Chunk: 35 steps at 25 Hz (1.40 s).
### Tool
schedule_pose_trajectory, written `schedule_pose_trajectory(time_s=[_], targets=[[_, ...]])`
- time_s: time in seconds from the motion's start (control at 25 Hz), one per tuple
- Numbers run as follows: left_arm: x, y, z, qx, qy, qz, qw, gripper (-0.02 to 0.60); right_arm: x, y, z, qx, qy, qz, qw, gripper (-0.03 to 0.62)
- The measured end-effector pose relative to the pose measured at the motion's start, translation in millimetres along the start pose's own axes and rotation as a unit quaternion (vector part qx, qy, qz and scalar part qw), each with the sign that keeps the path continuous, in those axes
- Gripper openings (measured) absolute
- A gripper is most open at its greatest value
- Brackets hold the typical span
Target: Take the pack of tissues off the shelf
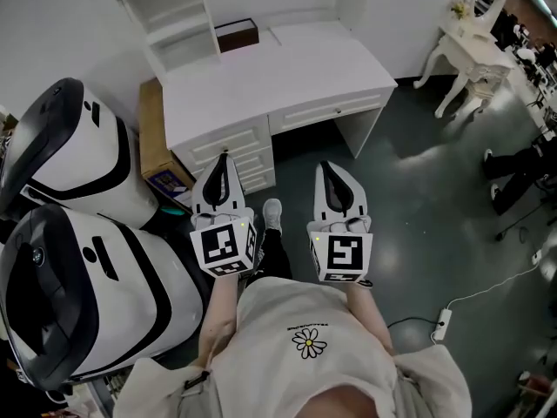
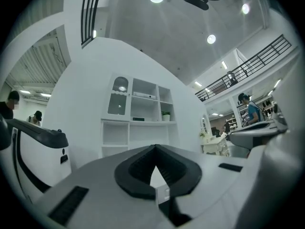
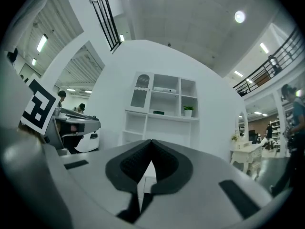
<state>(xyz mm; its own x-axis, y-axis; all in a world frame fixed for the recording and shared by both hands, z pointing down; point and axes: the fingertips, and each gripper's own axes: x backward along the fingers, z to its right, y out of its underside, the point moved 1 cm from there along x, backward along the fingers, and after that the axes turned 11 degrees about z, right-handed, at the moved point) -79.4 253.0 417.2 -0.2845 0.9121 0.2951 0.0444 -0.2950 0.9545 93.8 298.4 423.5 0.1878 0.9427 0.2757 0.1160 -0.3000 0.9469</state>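
Observation:
A white desk [image 1: 296, 72] with a white shelf unit [image 1: 174, 16] on top stands in front of me. A dark brown box [image 1: 237, 35] sits in the shelf's lower opening. In the gripper views the shelf unit [image 2: 138, 116] [image 3: 162, 104] is some way off. A long white pack [image 2: 144, 95] [image 3: 165, 89] lies on an upper shelf, with a small dark item [image 3: 158, 112] below it and a potted plant [image 3: 188, 109] to its right. My left gripper [image 1: 224, 158] [image 2: 155, 147] and right gripper [image 1: 327, 167] [image 3: 151, 141] are held side by side short of the desk. Both are shut and hold nothing.
Two large white-and-black machines [image 1: 74, 151] [image 1: 87, 294] crowd the left side. A cardboard box [image 1: 154, 138] is wedged between them and the desk. A white vanity table [image 1: 474, 42] stands at the far right. A power strip [image 1: 442, 323] and cable lie on the dark floor.

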Motion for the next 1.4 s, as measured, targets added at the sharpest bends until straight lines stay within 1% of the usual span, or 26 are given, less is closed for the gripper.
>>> schedule_pose_trajectory(time_s=[0.2,0.4,0.64,0.76,0.92,1.16,1.4], targets=[[-70.1,17.0,-8.5,0.003,0.012,0.003,0.9999,-0.002,-59.1,18.9,18.7,0.025,0.007,-0.003,1.0,0.002],[-152.5,30.3,-18.2,0.002,0.033,0.006,0.9994,-0.002,-134.0,38.9,40.0,0.023,0.025,-0.008,0.999,0.002],[-261.3,50.3,-39.5,-0.001,0.046,0.007,0.9989,-0.002,-241.9,58.7,62.5,0.023,0.036,-0.009,0.999,0.002],[-313.4,61.0,-48.7,-0.002,0.051,0.013,0.9986,-0.002,-297.5,68.1,70.8,0.027,0.032,-0.005,0.999,0.002],[-370.1,79.1,-69.5,0.005,0.049,0.01,0.9988,-0.002,-364.1,82.8,72.8,0.022,0.024,-0.008,0.999,0.002],[-432.6,107.8,-102.9,0.015,0.036,0.001,0.9993,-0.002,-442.2,109.5,69.6,0.023,0.0,-0.01,1.0,0.002],[-460.0,128.9,-118.7,0.021,0.045,-0.019,0.9986,-0.002,-481.6,130.7,63.3,0.015,-0.002,-0.034,0.999,0.002]])
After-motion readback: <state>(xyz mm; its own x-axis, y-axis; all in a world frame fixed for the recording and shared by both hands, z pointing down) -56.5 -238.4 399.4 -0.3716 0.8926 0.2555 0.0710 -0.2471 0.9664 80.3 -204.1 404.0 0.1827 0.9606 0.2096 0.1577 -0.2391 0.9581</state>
